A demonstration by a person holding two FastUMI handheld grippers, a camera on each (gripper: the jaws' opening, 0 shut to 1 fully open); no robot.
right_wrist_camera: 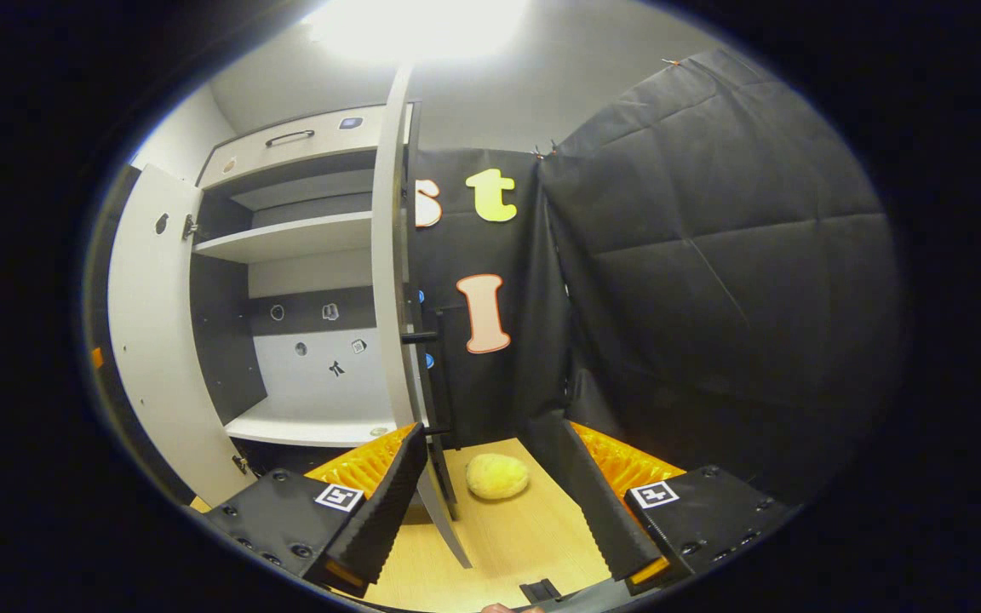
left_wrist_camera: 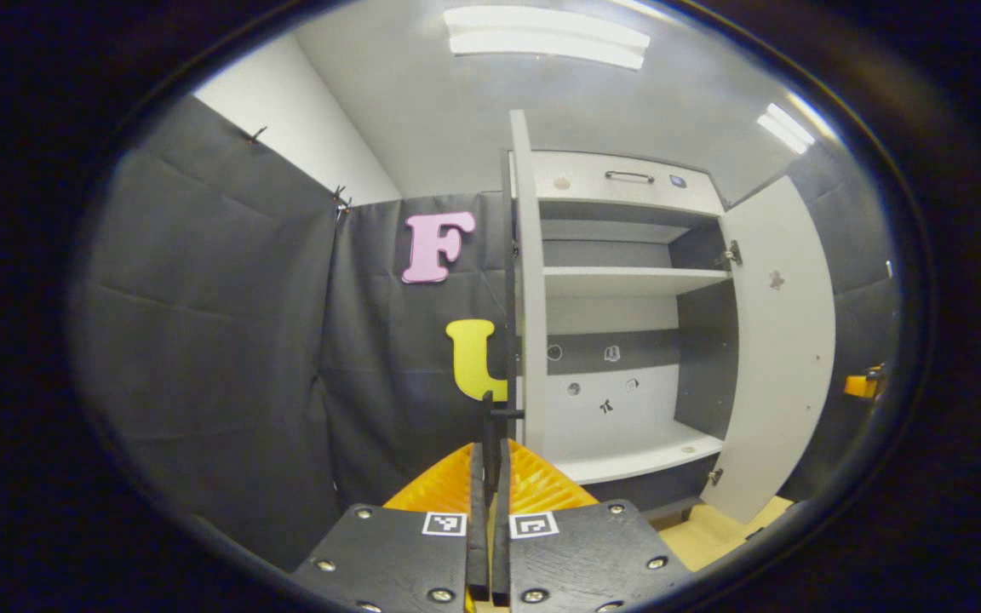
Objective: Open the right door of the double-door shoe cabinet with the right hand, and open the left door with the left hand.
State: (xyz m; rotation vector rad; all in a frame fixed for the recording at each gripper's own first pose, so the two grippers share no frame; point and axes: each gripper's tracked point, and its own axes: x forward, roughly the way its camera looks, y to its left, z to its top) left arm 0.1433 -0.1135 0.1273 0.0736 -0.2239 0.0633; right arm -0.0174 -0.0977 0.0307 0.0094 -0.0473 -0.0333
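White cabinet (left_wrist_camera: 627, 255) ahead, two doors swung open, shelves bare: left gripper (left_wrist_camera: 489, 477) clamped on left door's (left_wrist_camera: 530, 281) handle (left_wrist_camera: 490, 426), right gripper (right_wrist_camera: 490, 502) spread wide beside right door (right_wrist_camera: 392, 255).

Left gripper view: I get even, fairly bright light from ceiling strip lamps (left_wrist_camera: 546, 38), second pair (left_wrist_camera: 785, 128) at upper right; no blown areas. Right gripper view: ceiling lamp (right_wrist_camera: 418, 21) overexposed, white glare washes top edge. Cabinet interior (right_wrist_camera: 312, 281) reads clearly, dark panels shadowed. Heavy fisheye bend in both: door edges curve, corners darken. Focus acceptable mid-frame; I see slight softness toward rim. Floor (right_wrist_camera: 507, 528) evenly lit, soft shadows.
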